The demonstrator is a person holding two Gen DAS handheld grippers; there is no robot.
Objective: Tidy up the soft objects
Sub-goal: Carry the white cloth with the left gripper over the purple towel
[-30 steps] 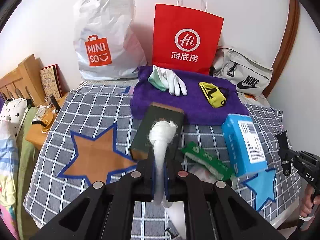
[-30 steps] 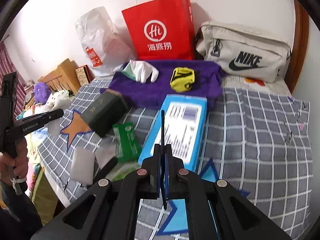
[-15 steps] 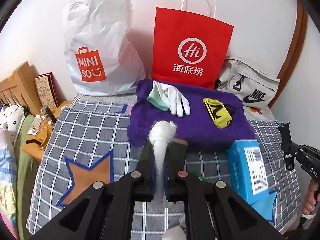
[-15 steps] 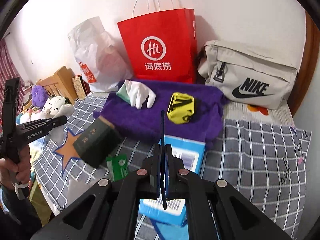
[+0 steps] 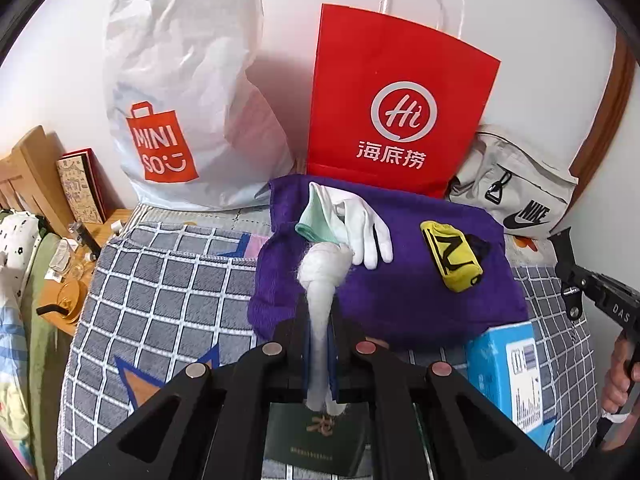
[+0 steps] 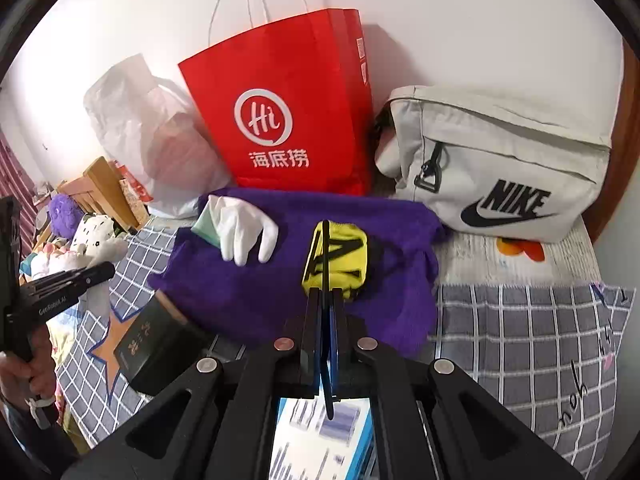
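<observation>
The left gripper (image 5: pixel 320 312) is clamped on a white wad (image 5: pixel 322 276) of fluffy stuff, which sticks up past its fingertips above the near edge of the purple towel (image 5: pixel 400 300). The right gripper (image 6: pixel 326 296) has its jaws together with nothing between them, over the towel's near edge. On the towel, at the far side of the bed (image 6: pixel 520 332), lie a white glove (image 5: pixel 360 224) toward its left end and a yellow pouch (image 5: pixel 452 256) toward its right. Behind it stand a red bag (image 5: pixel 396 100), a white bag (image 5: pixel 180 100) and a grey bag (image 6: pixel 500 160). A blue box (image 5: pixel 508 372) and a dark box (image 6: pixel 152 340) lie near the towel's front corners.
</observation>
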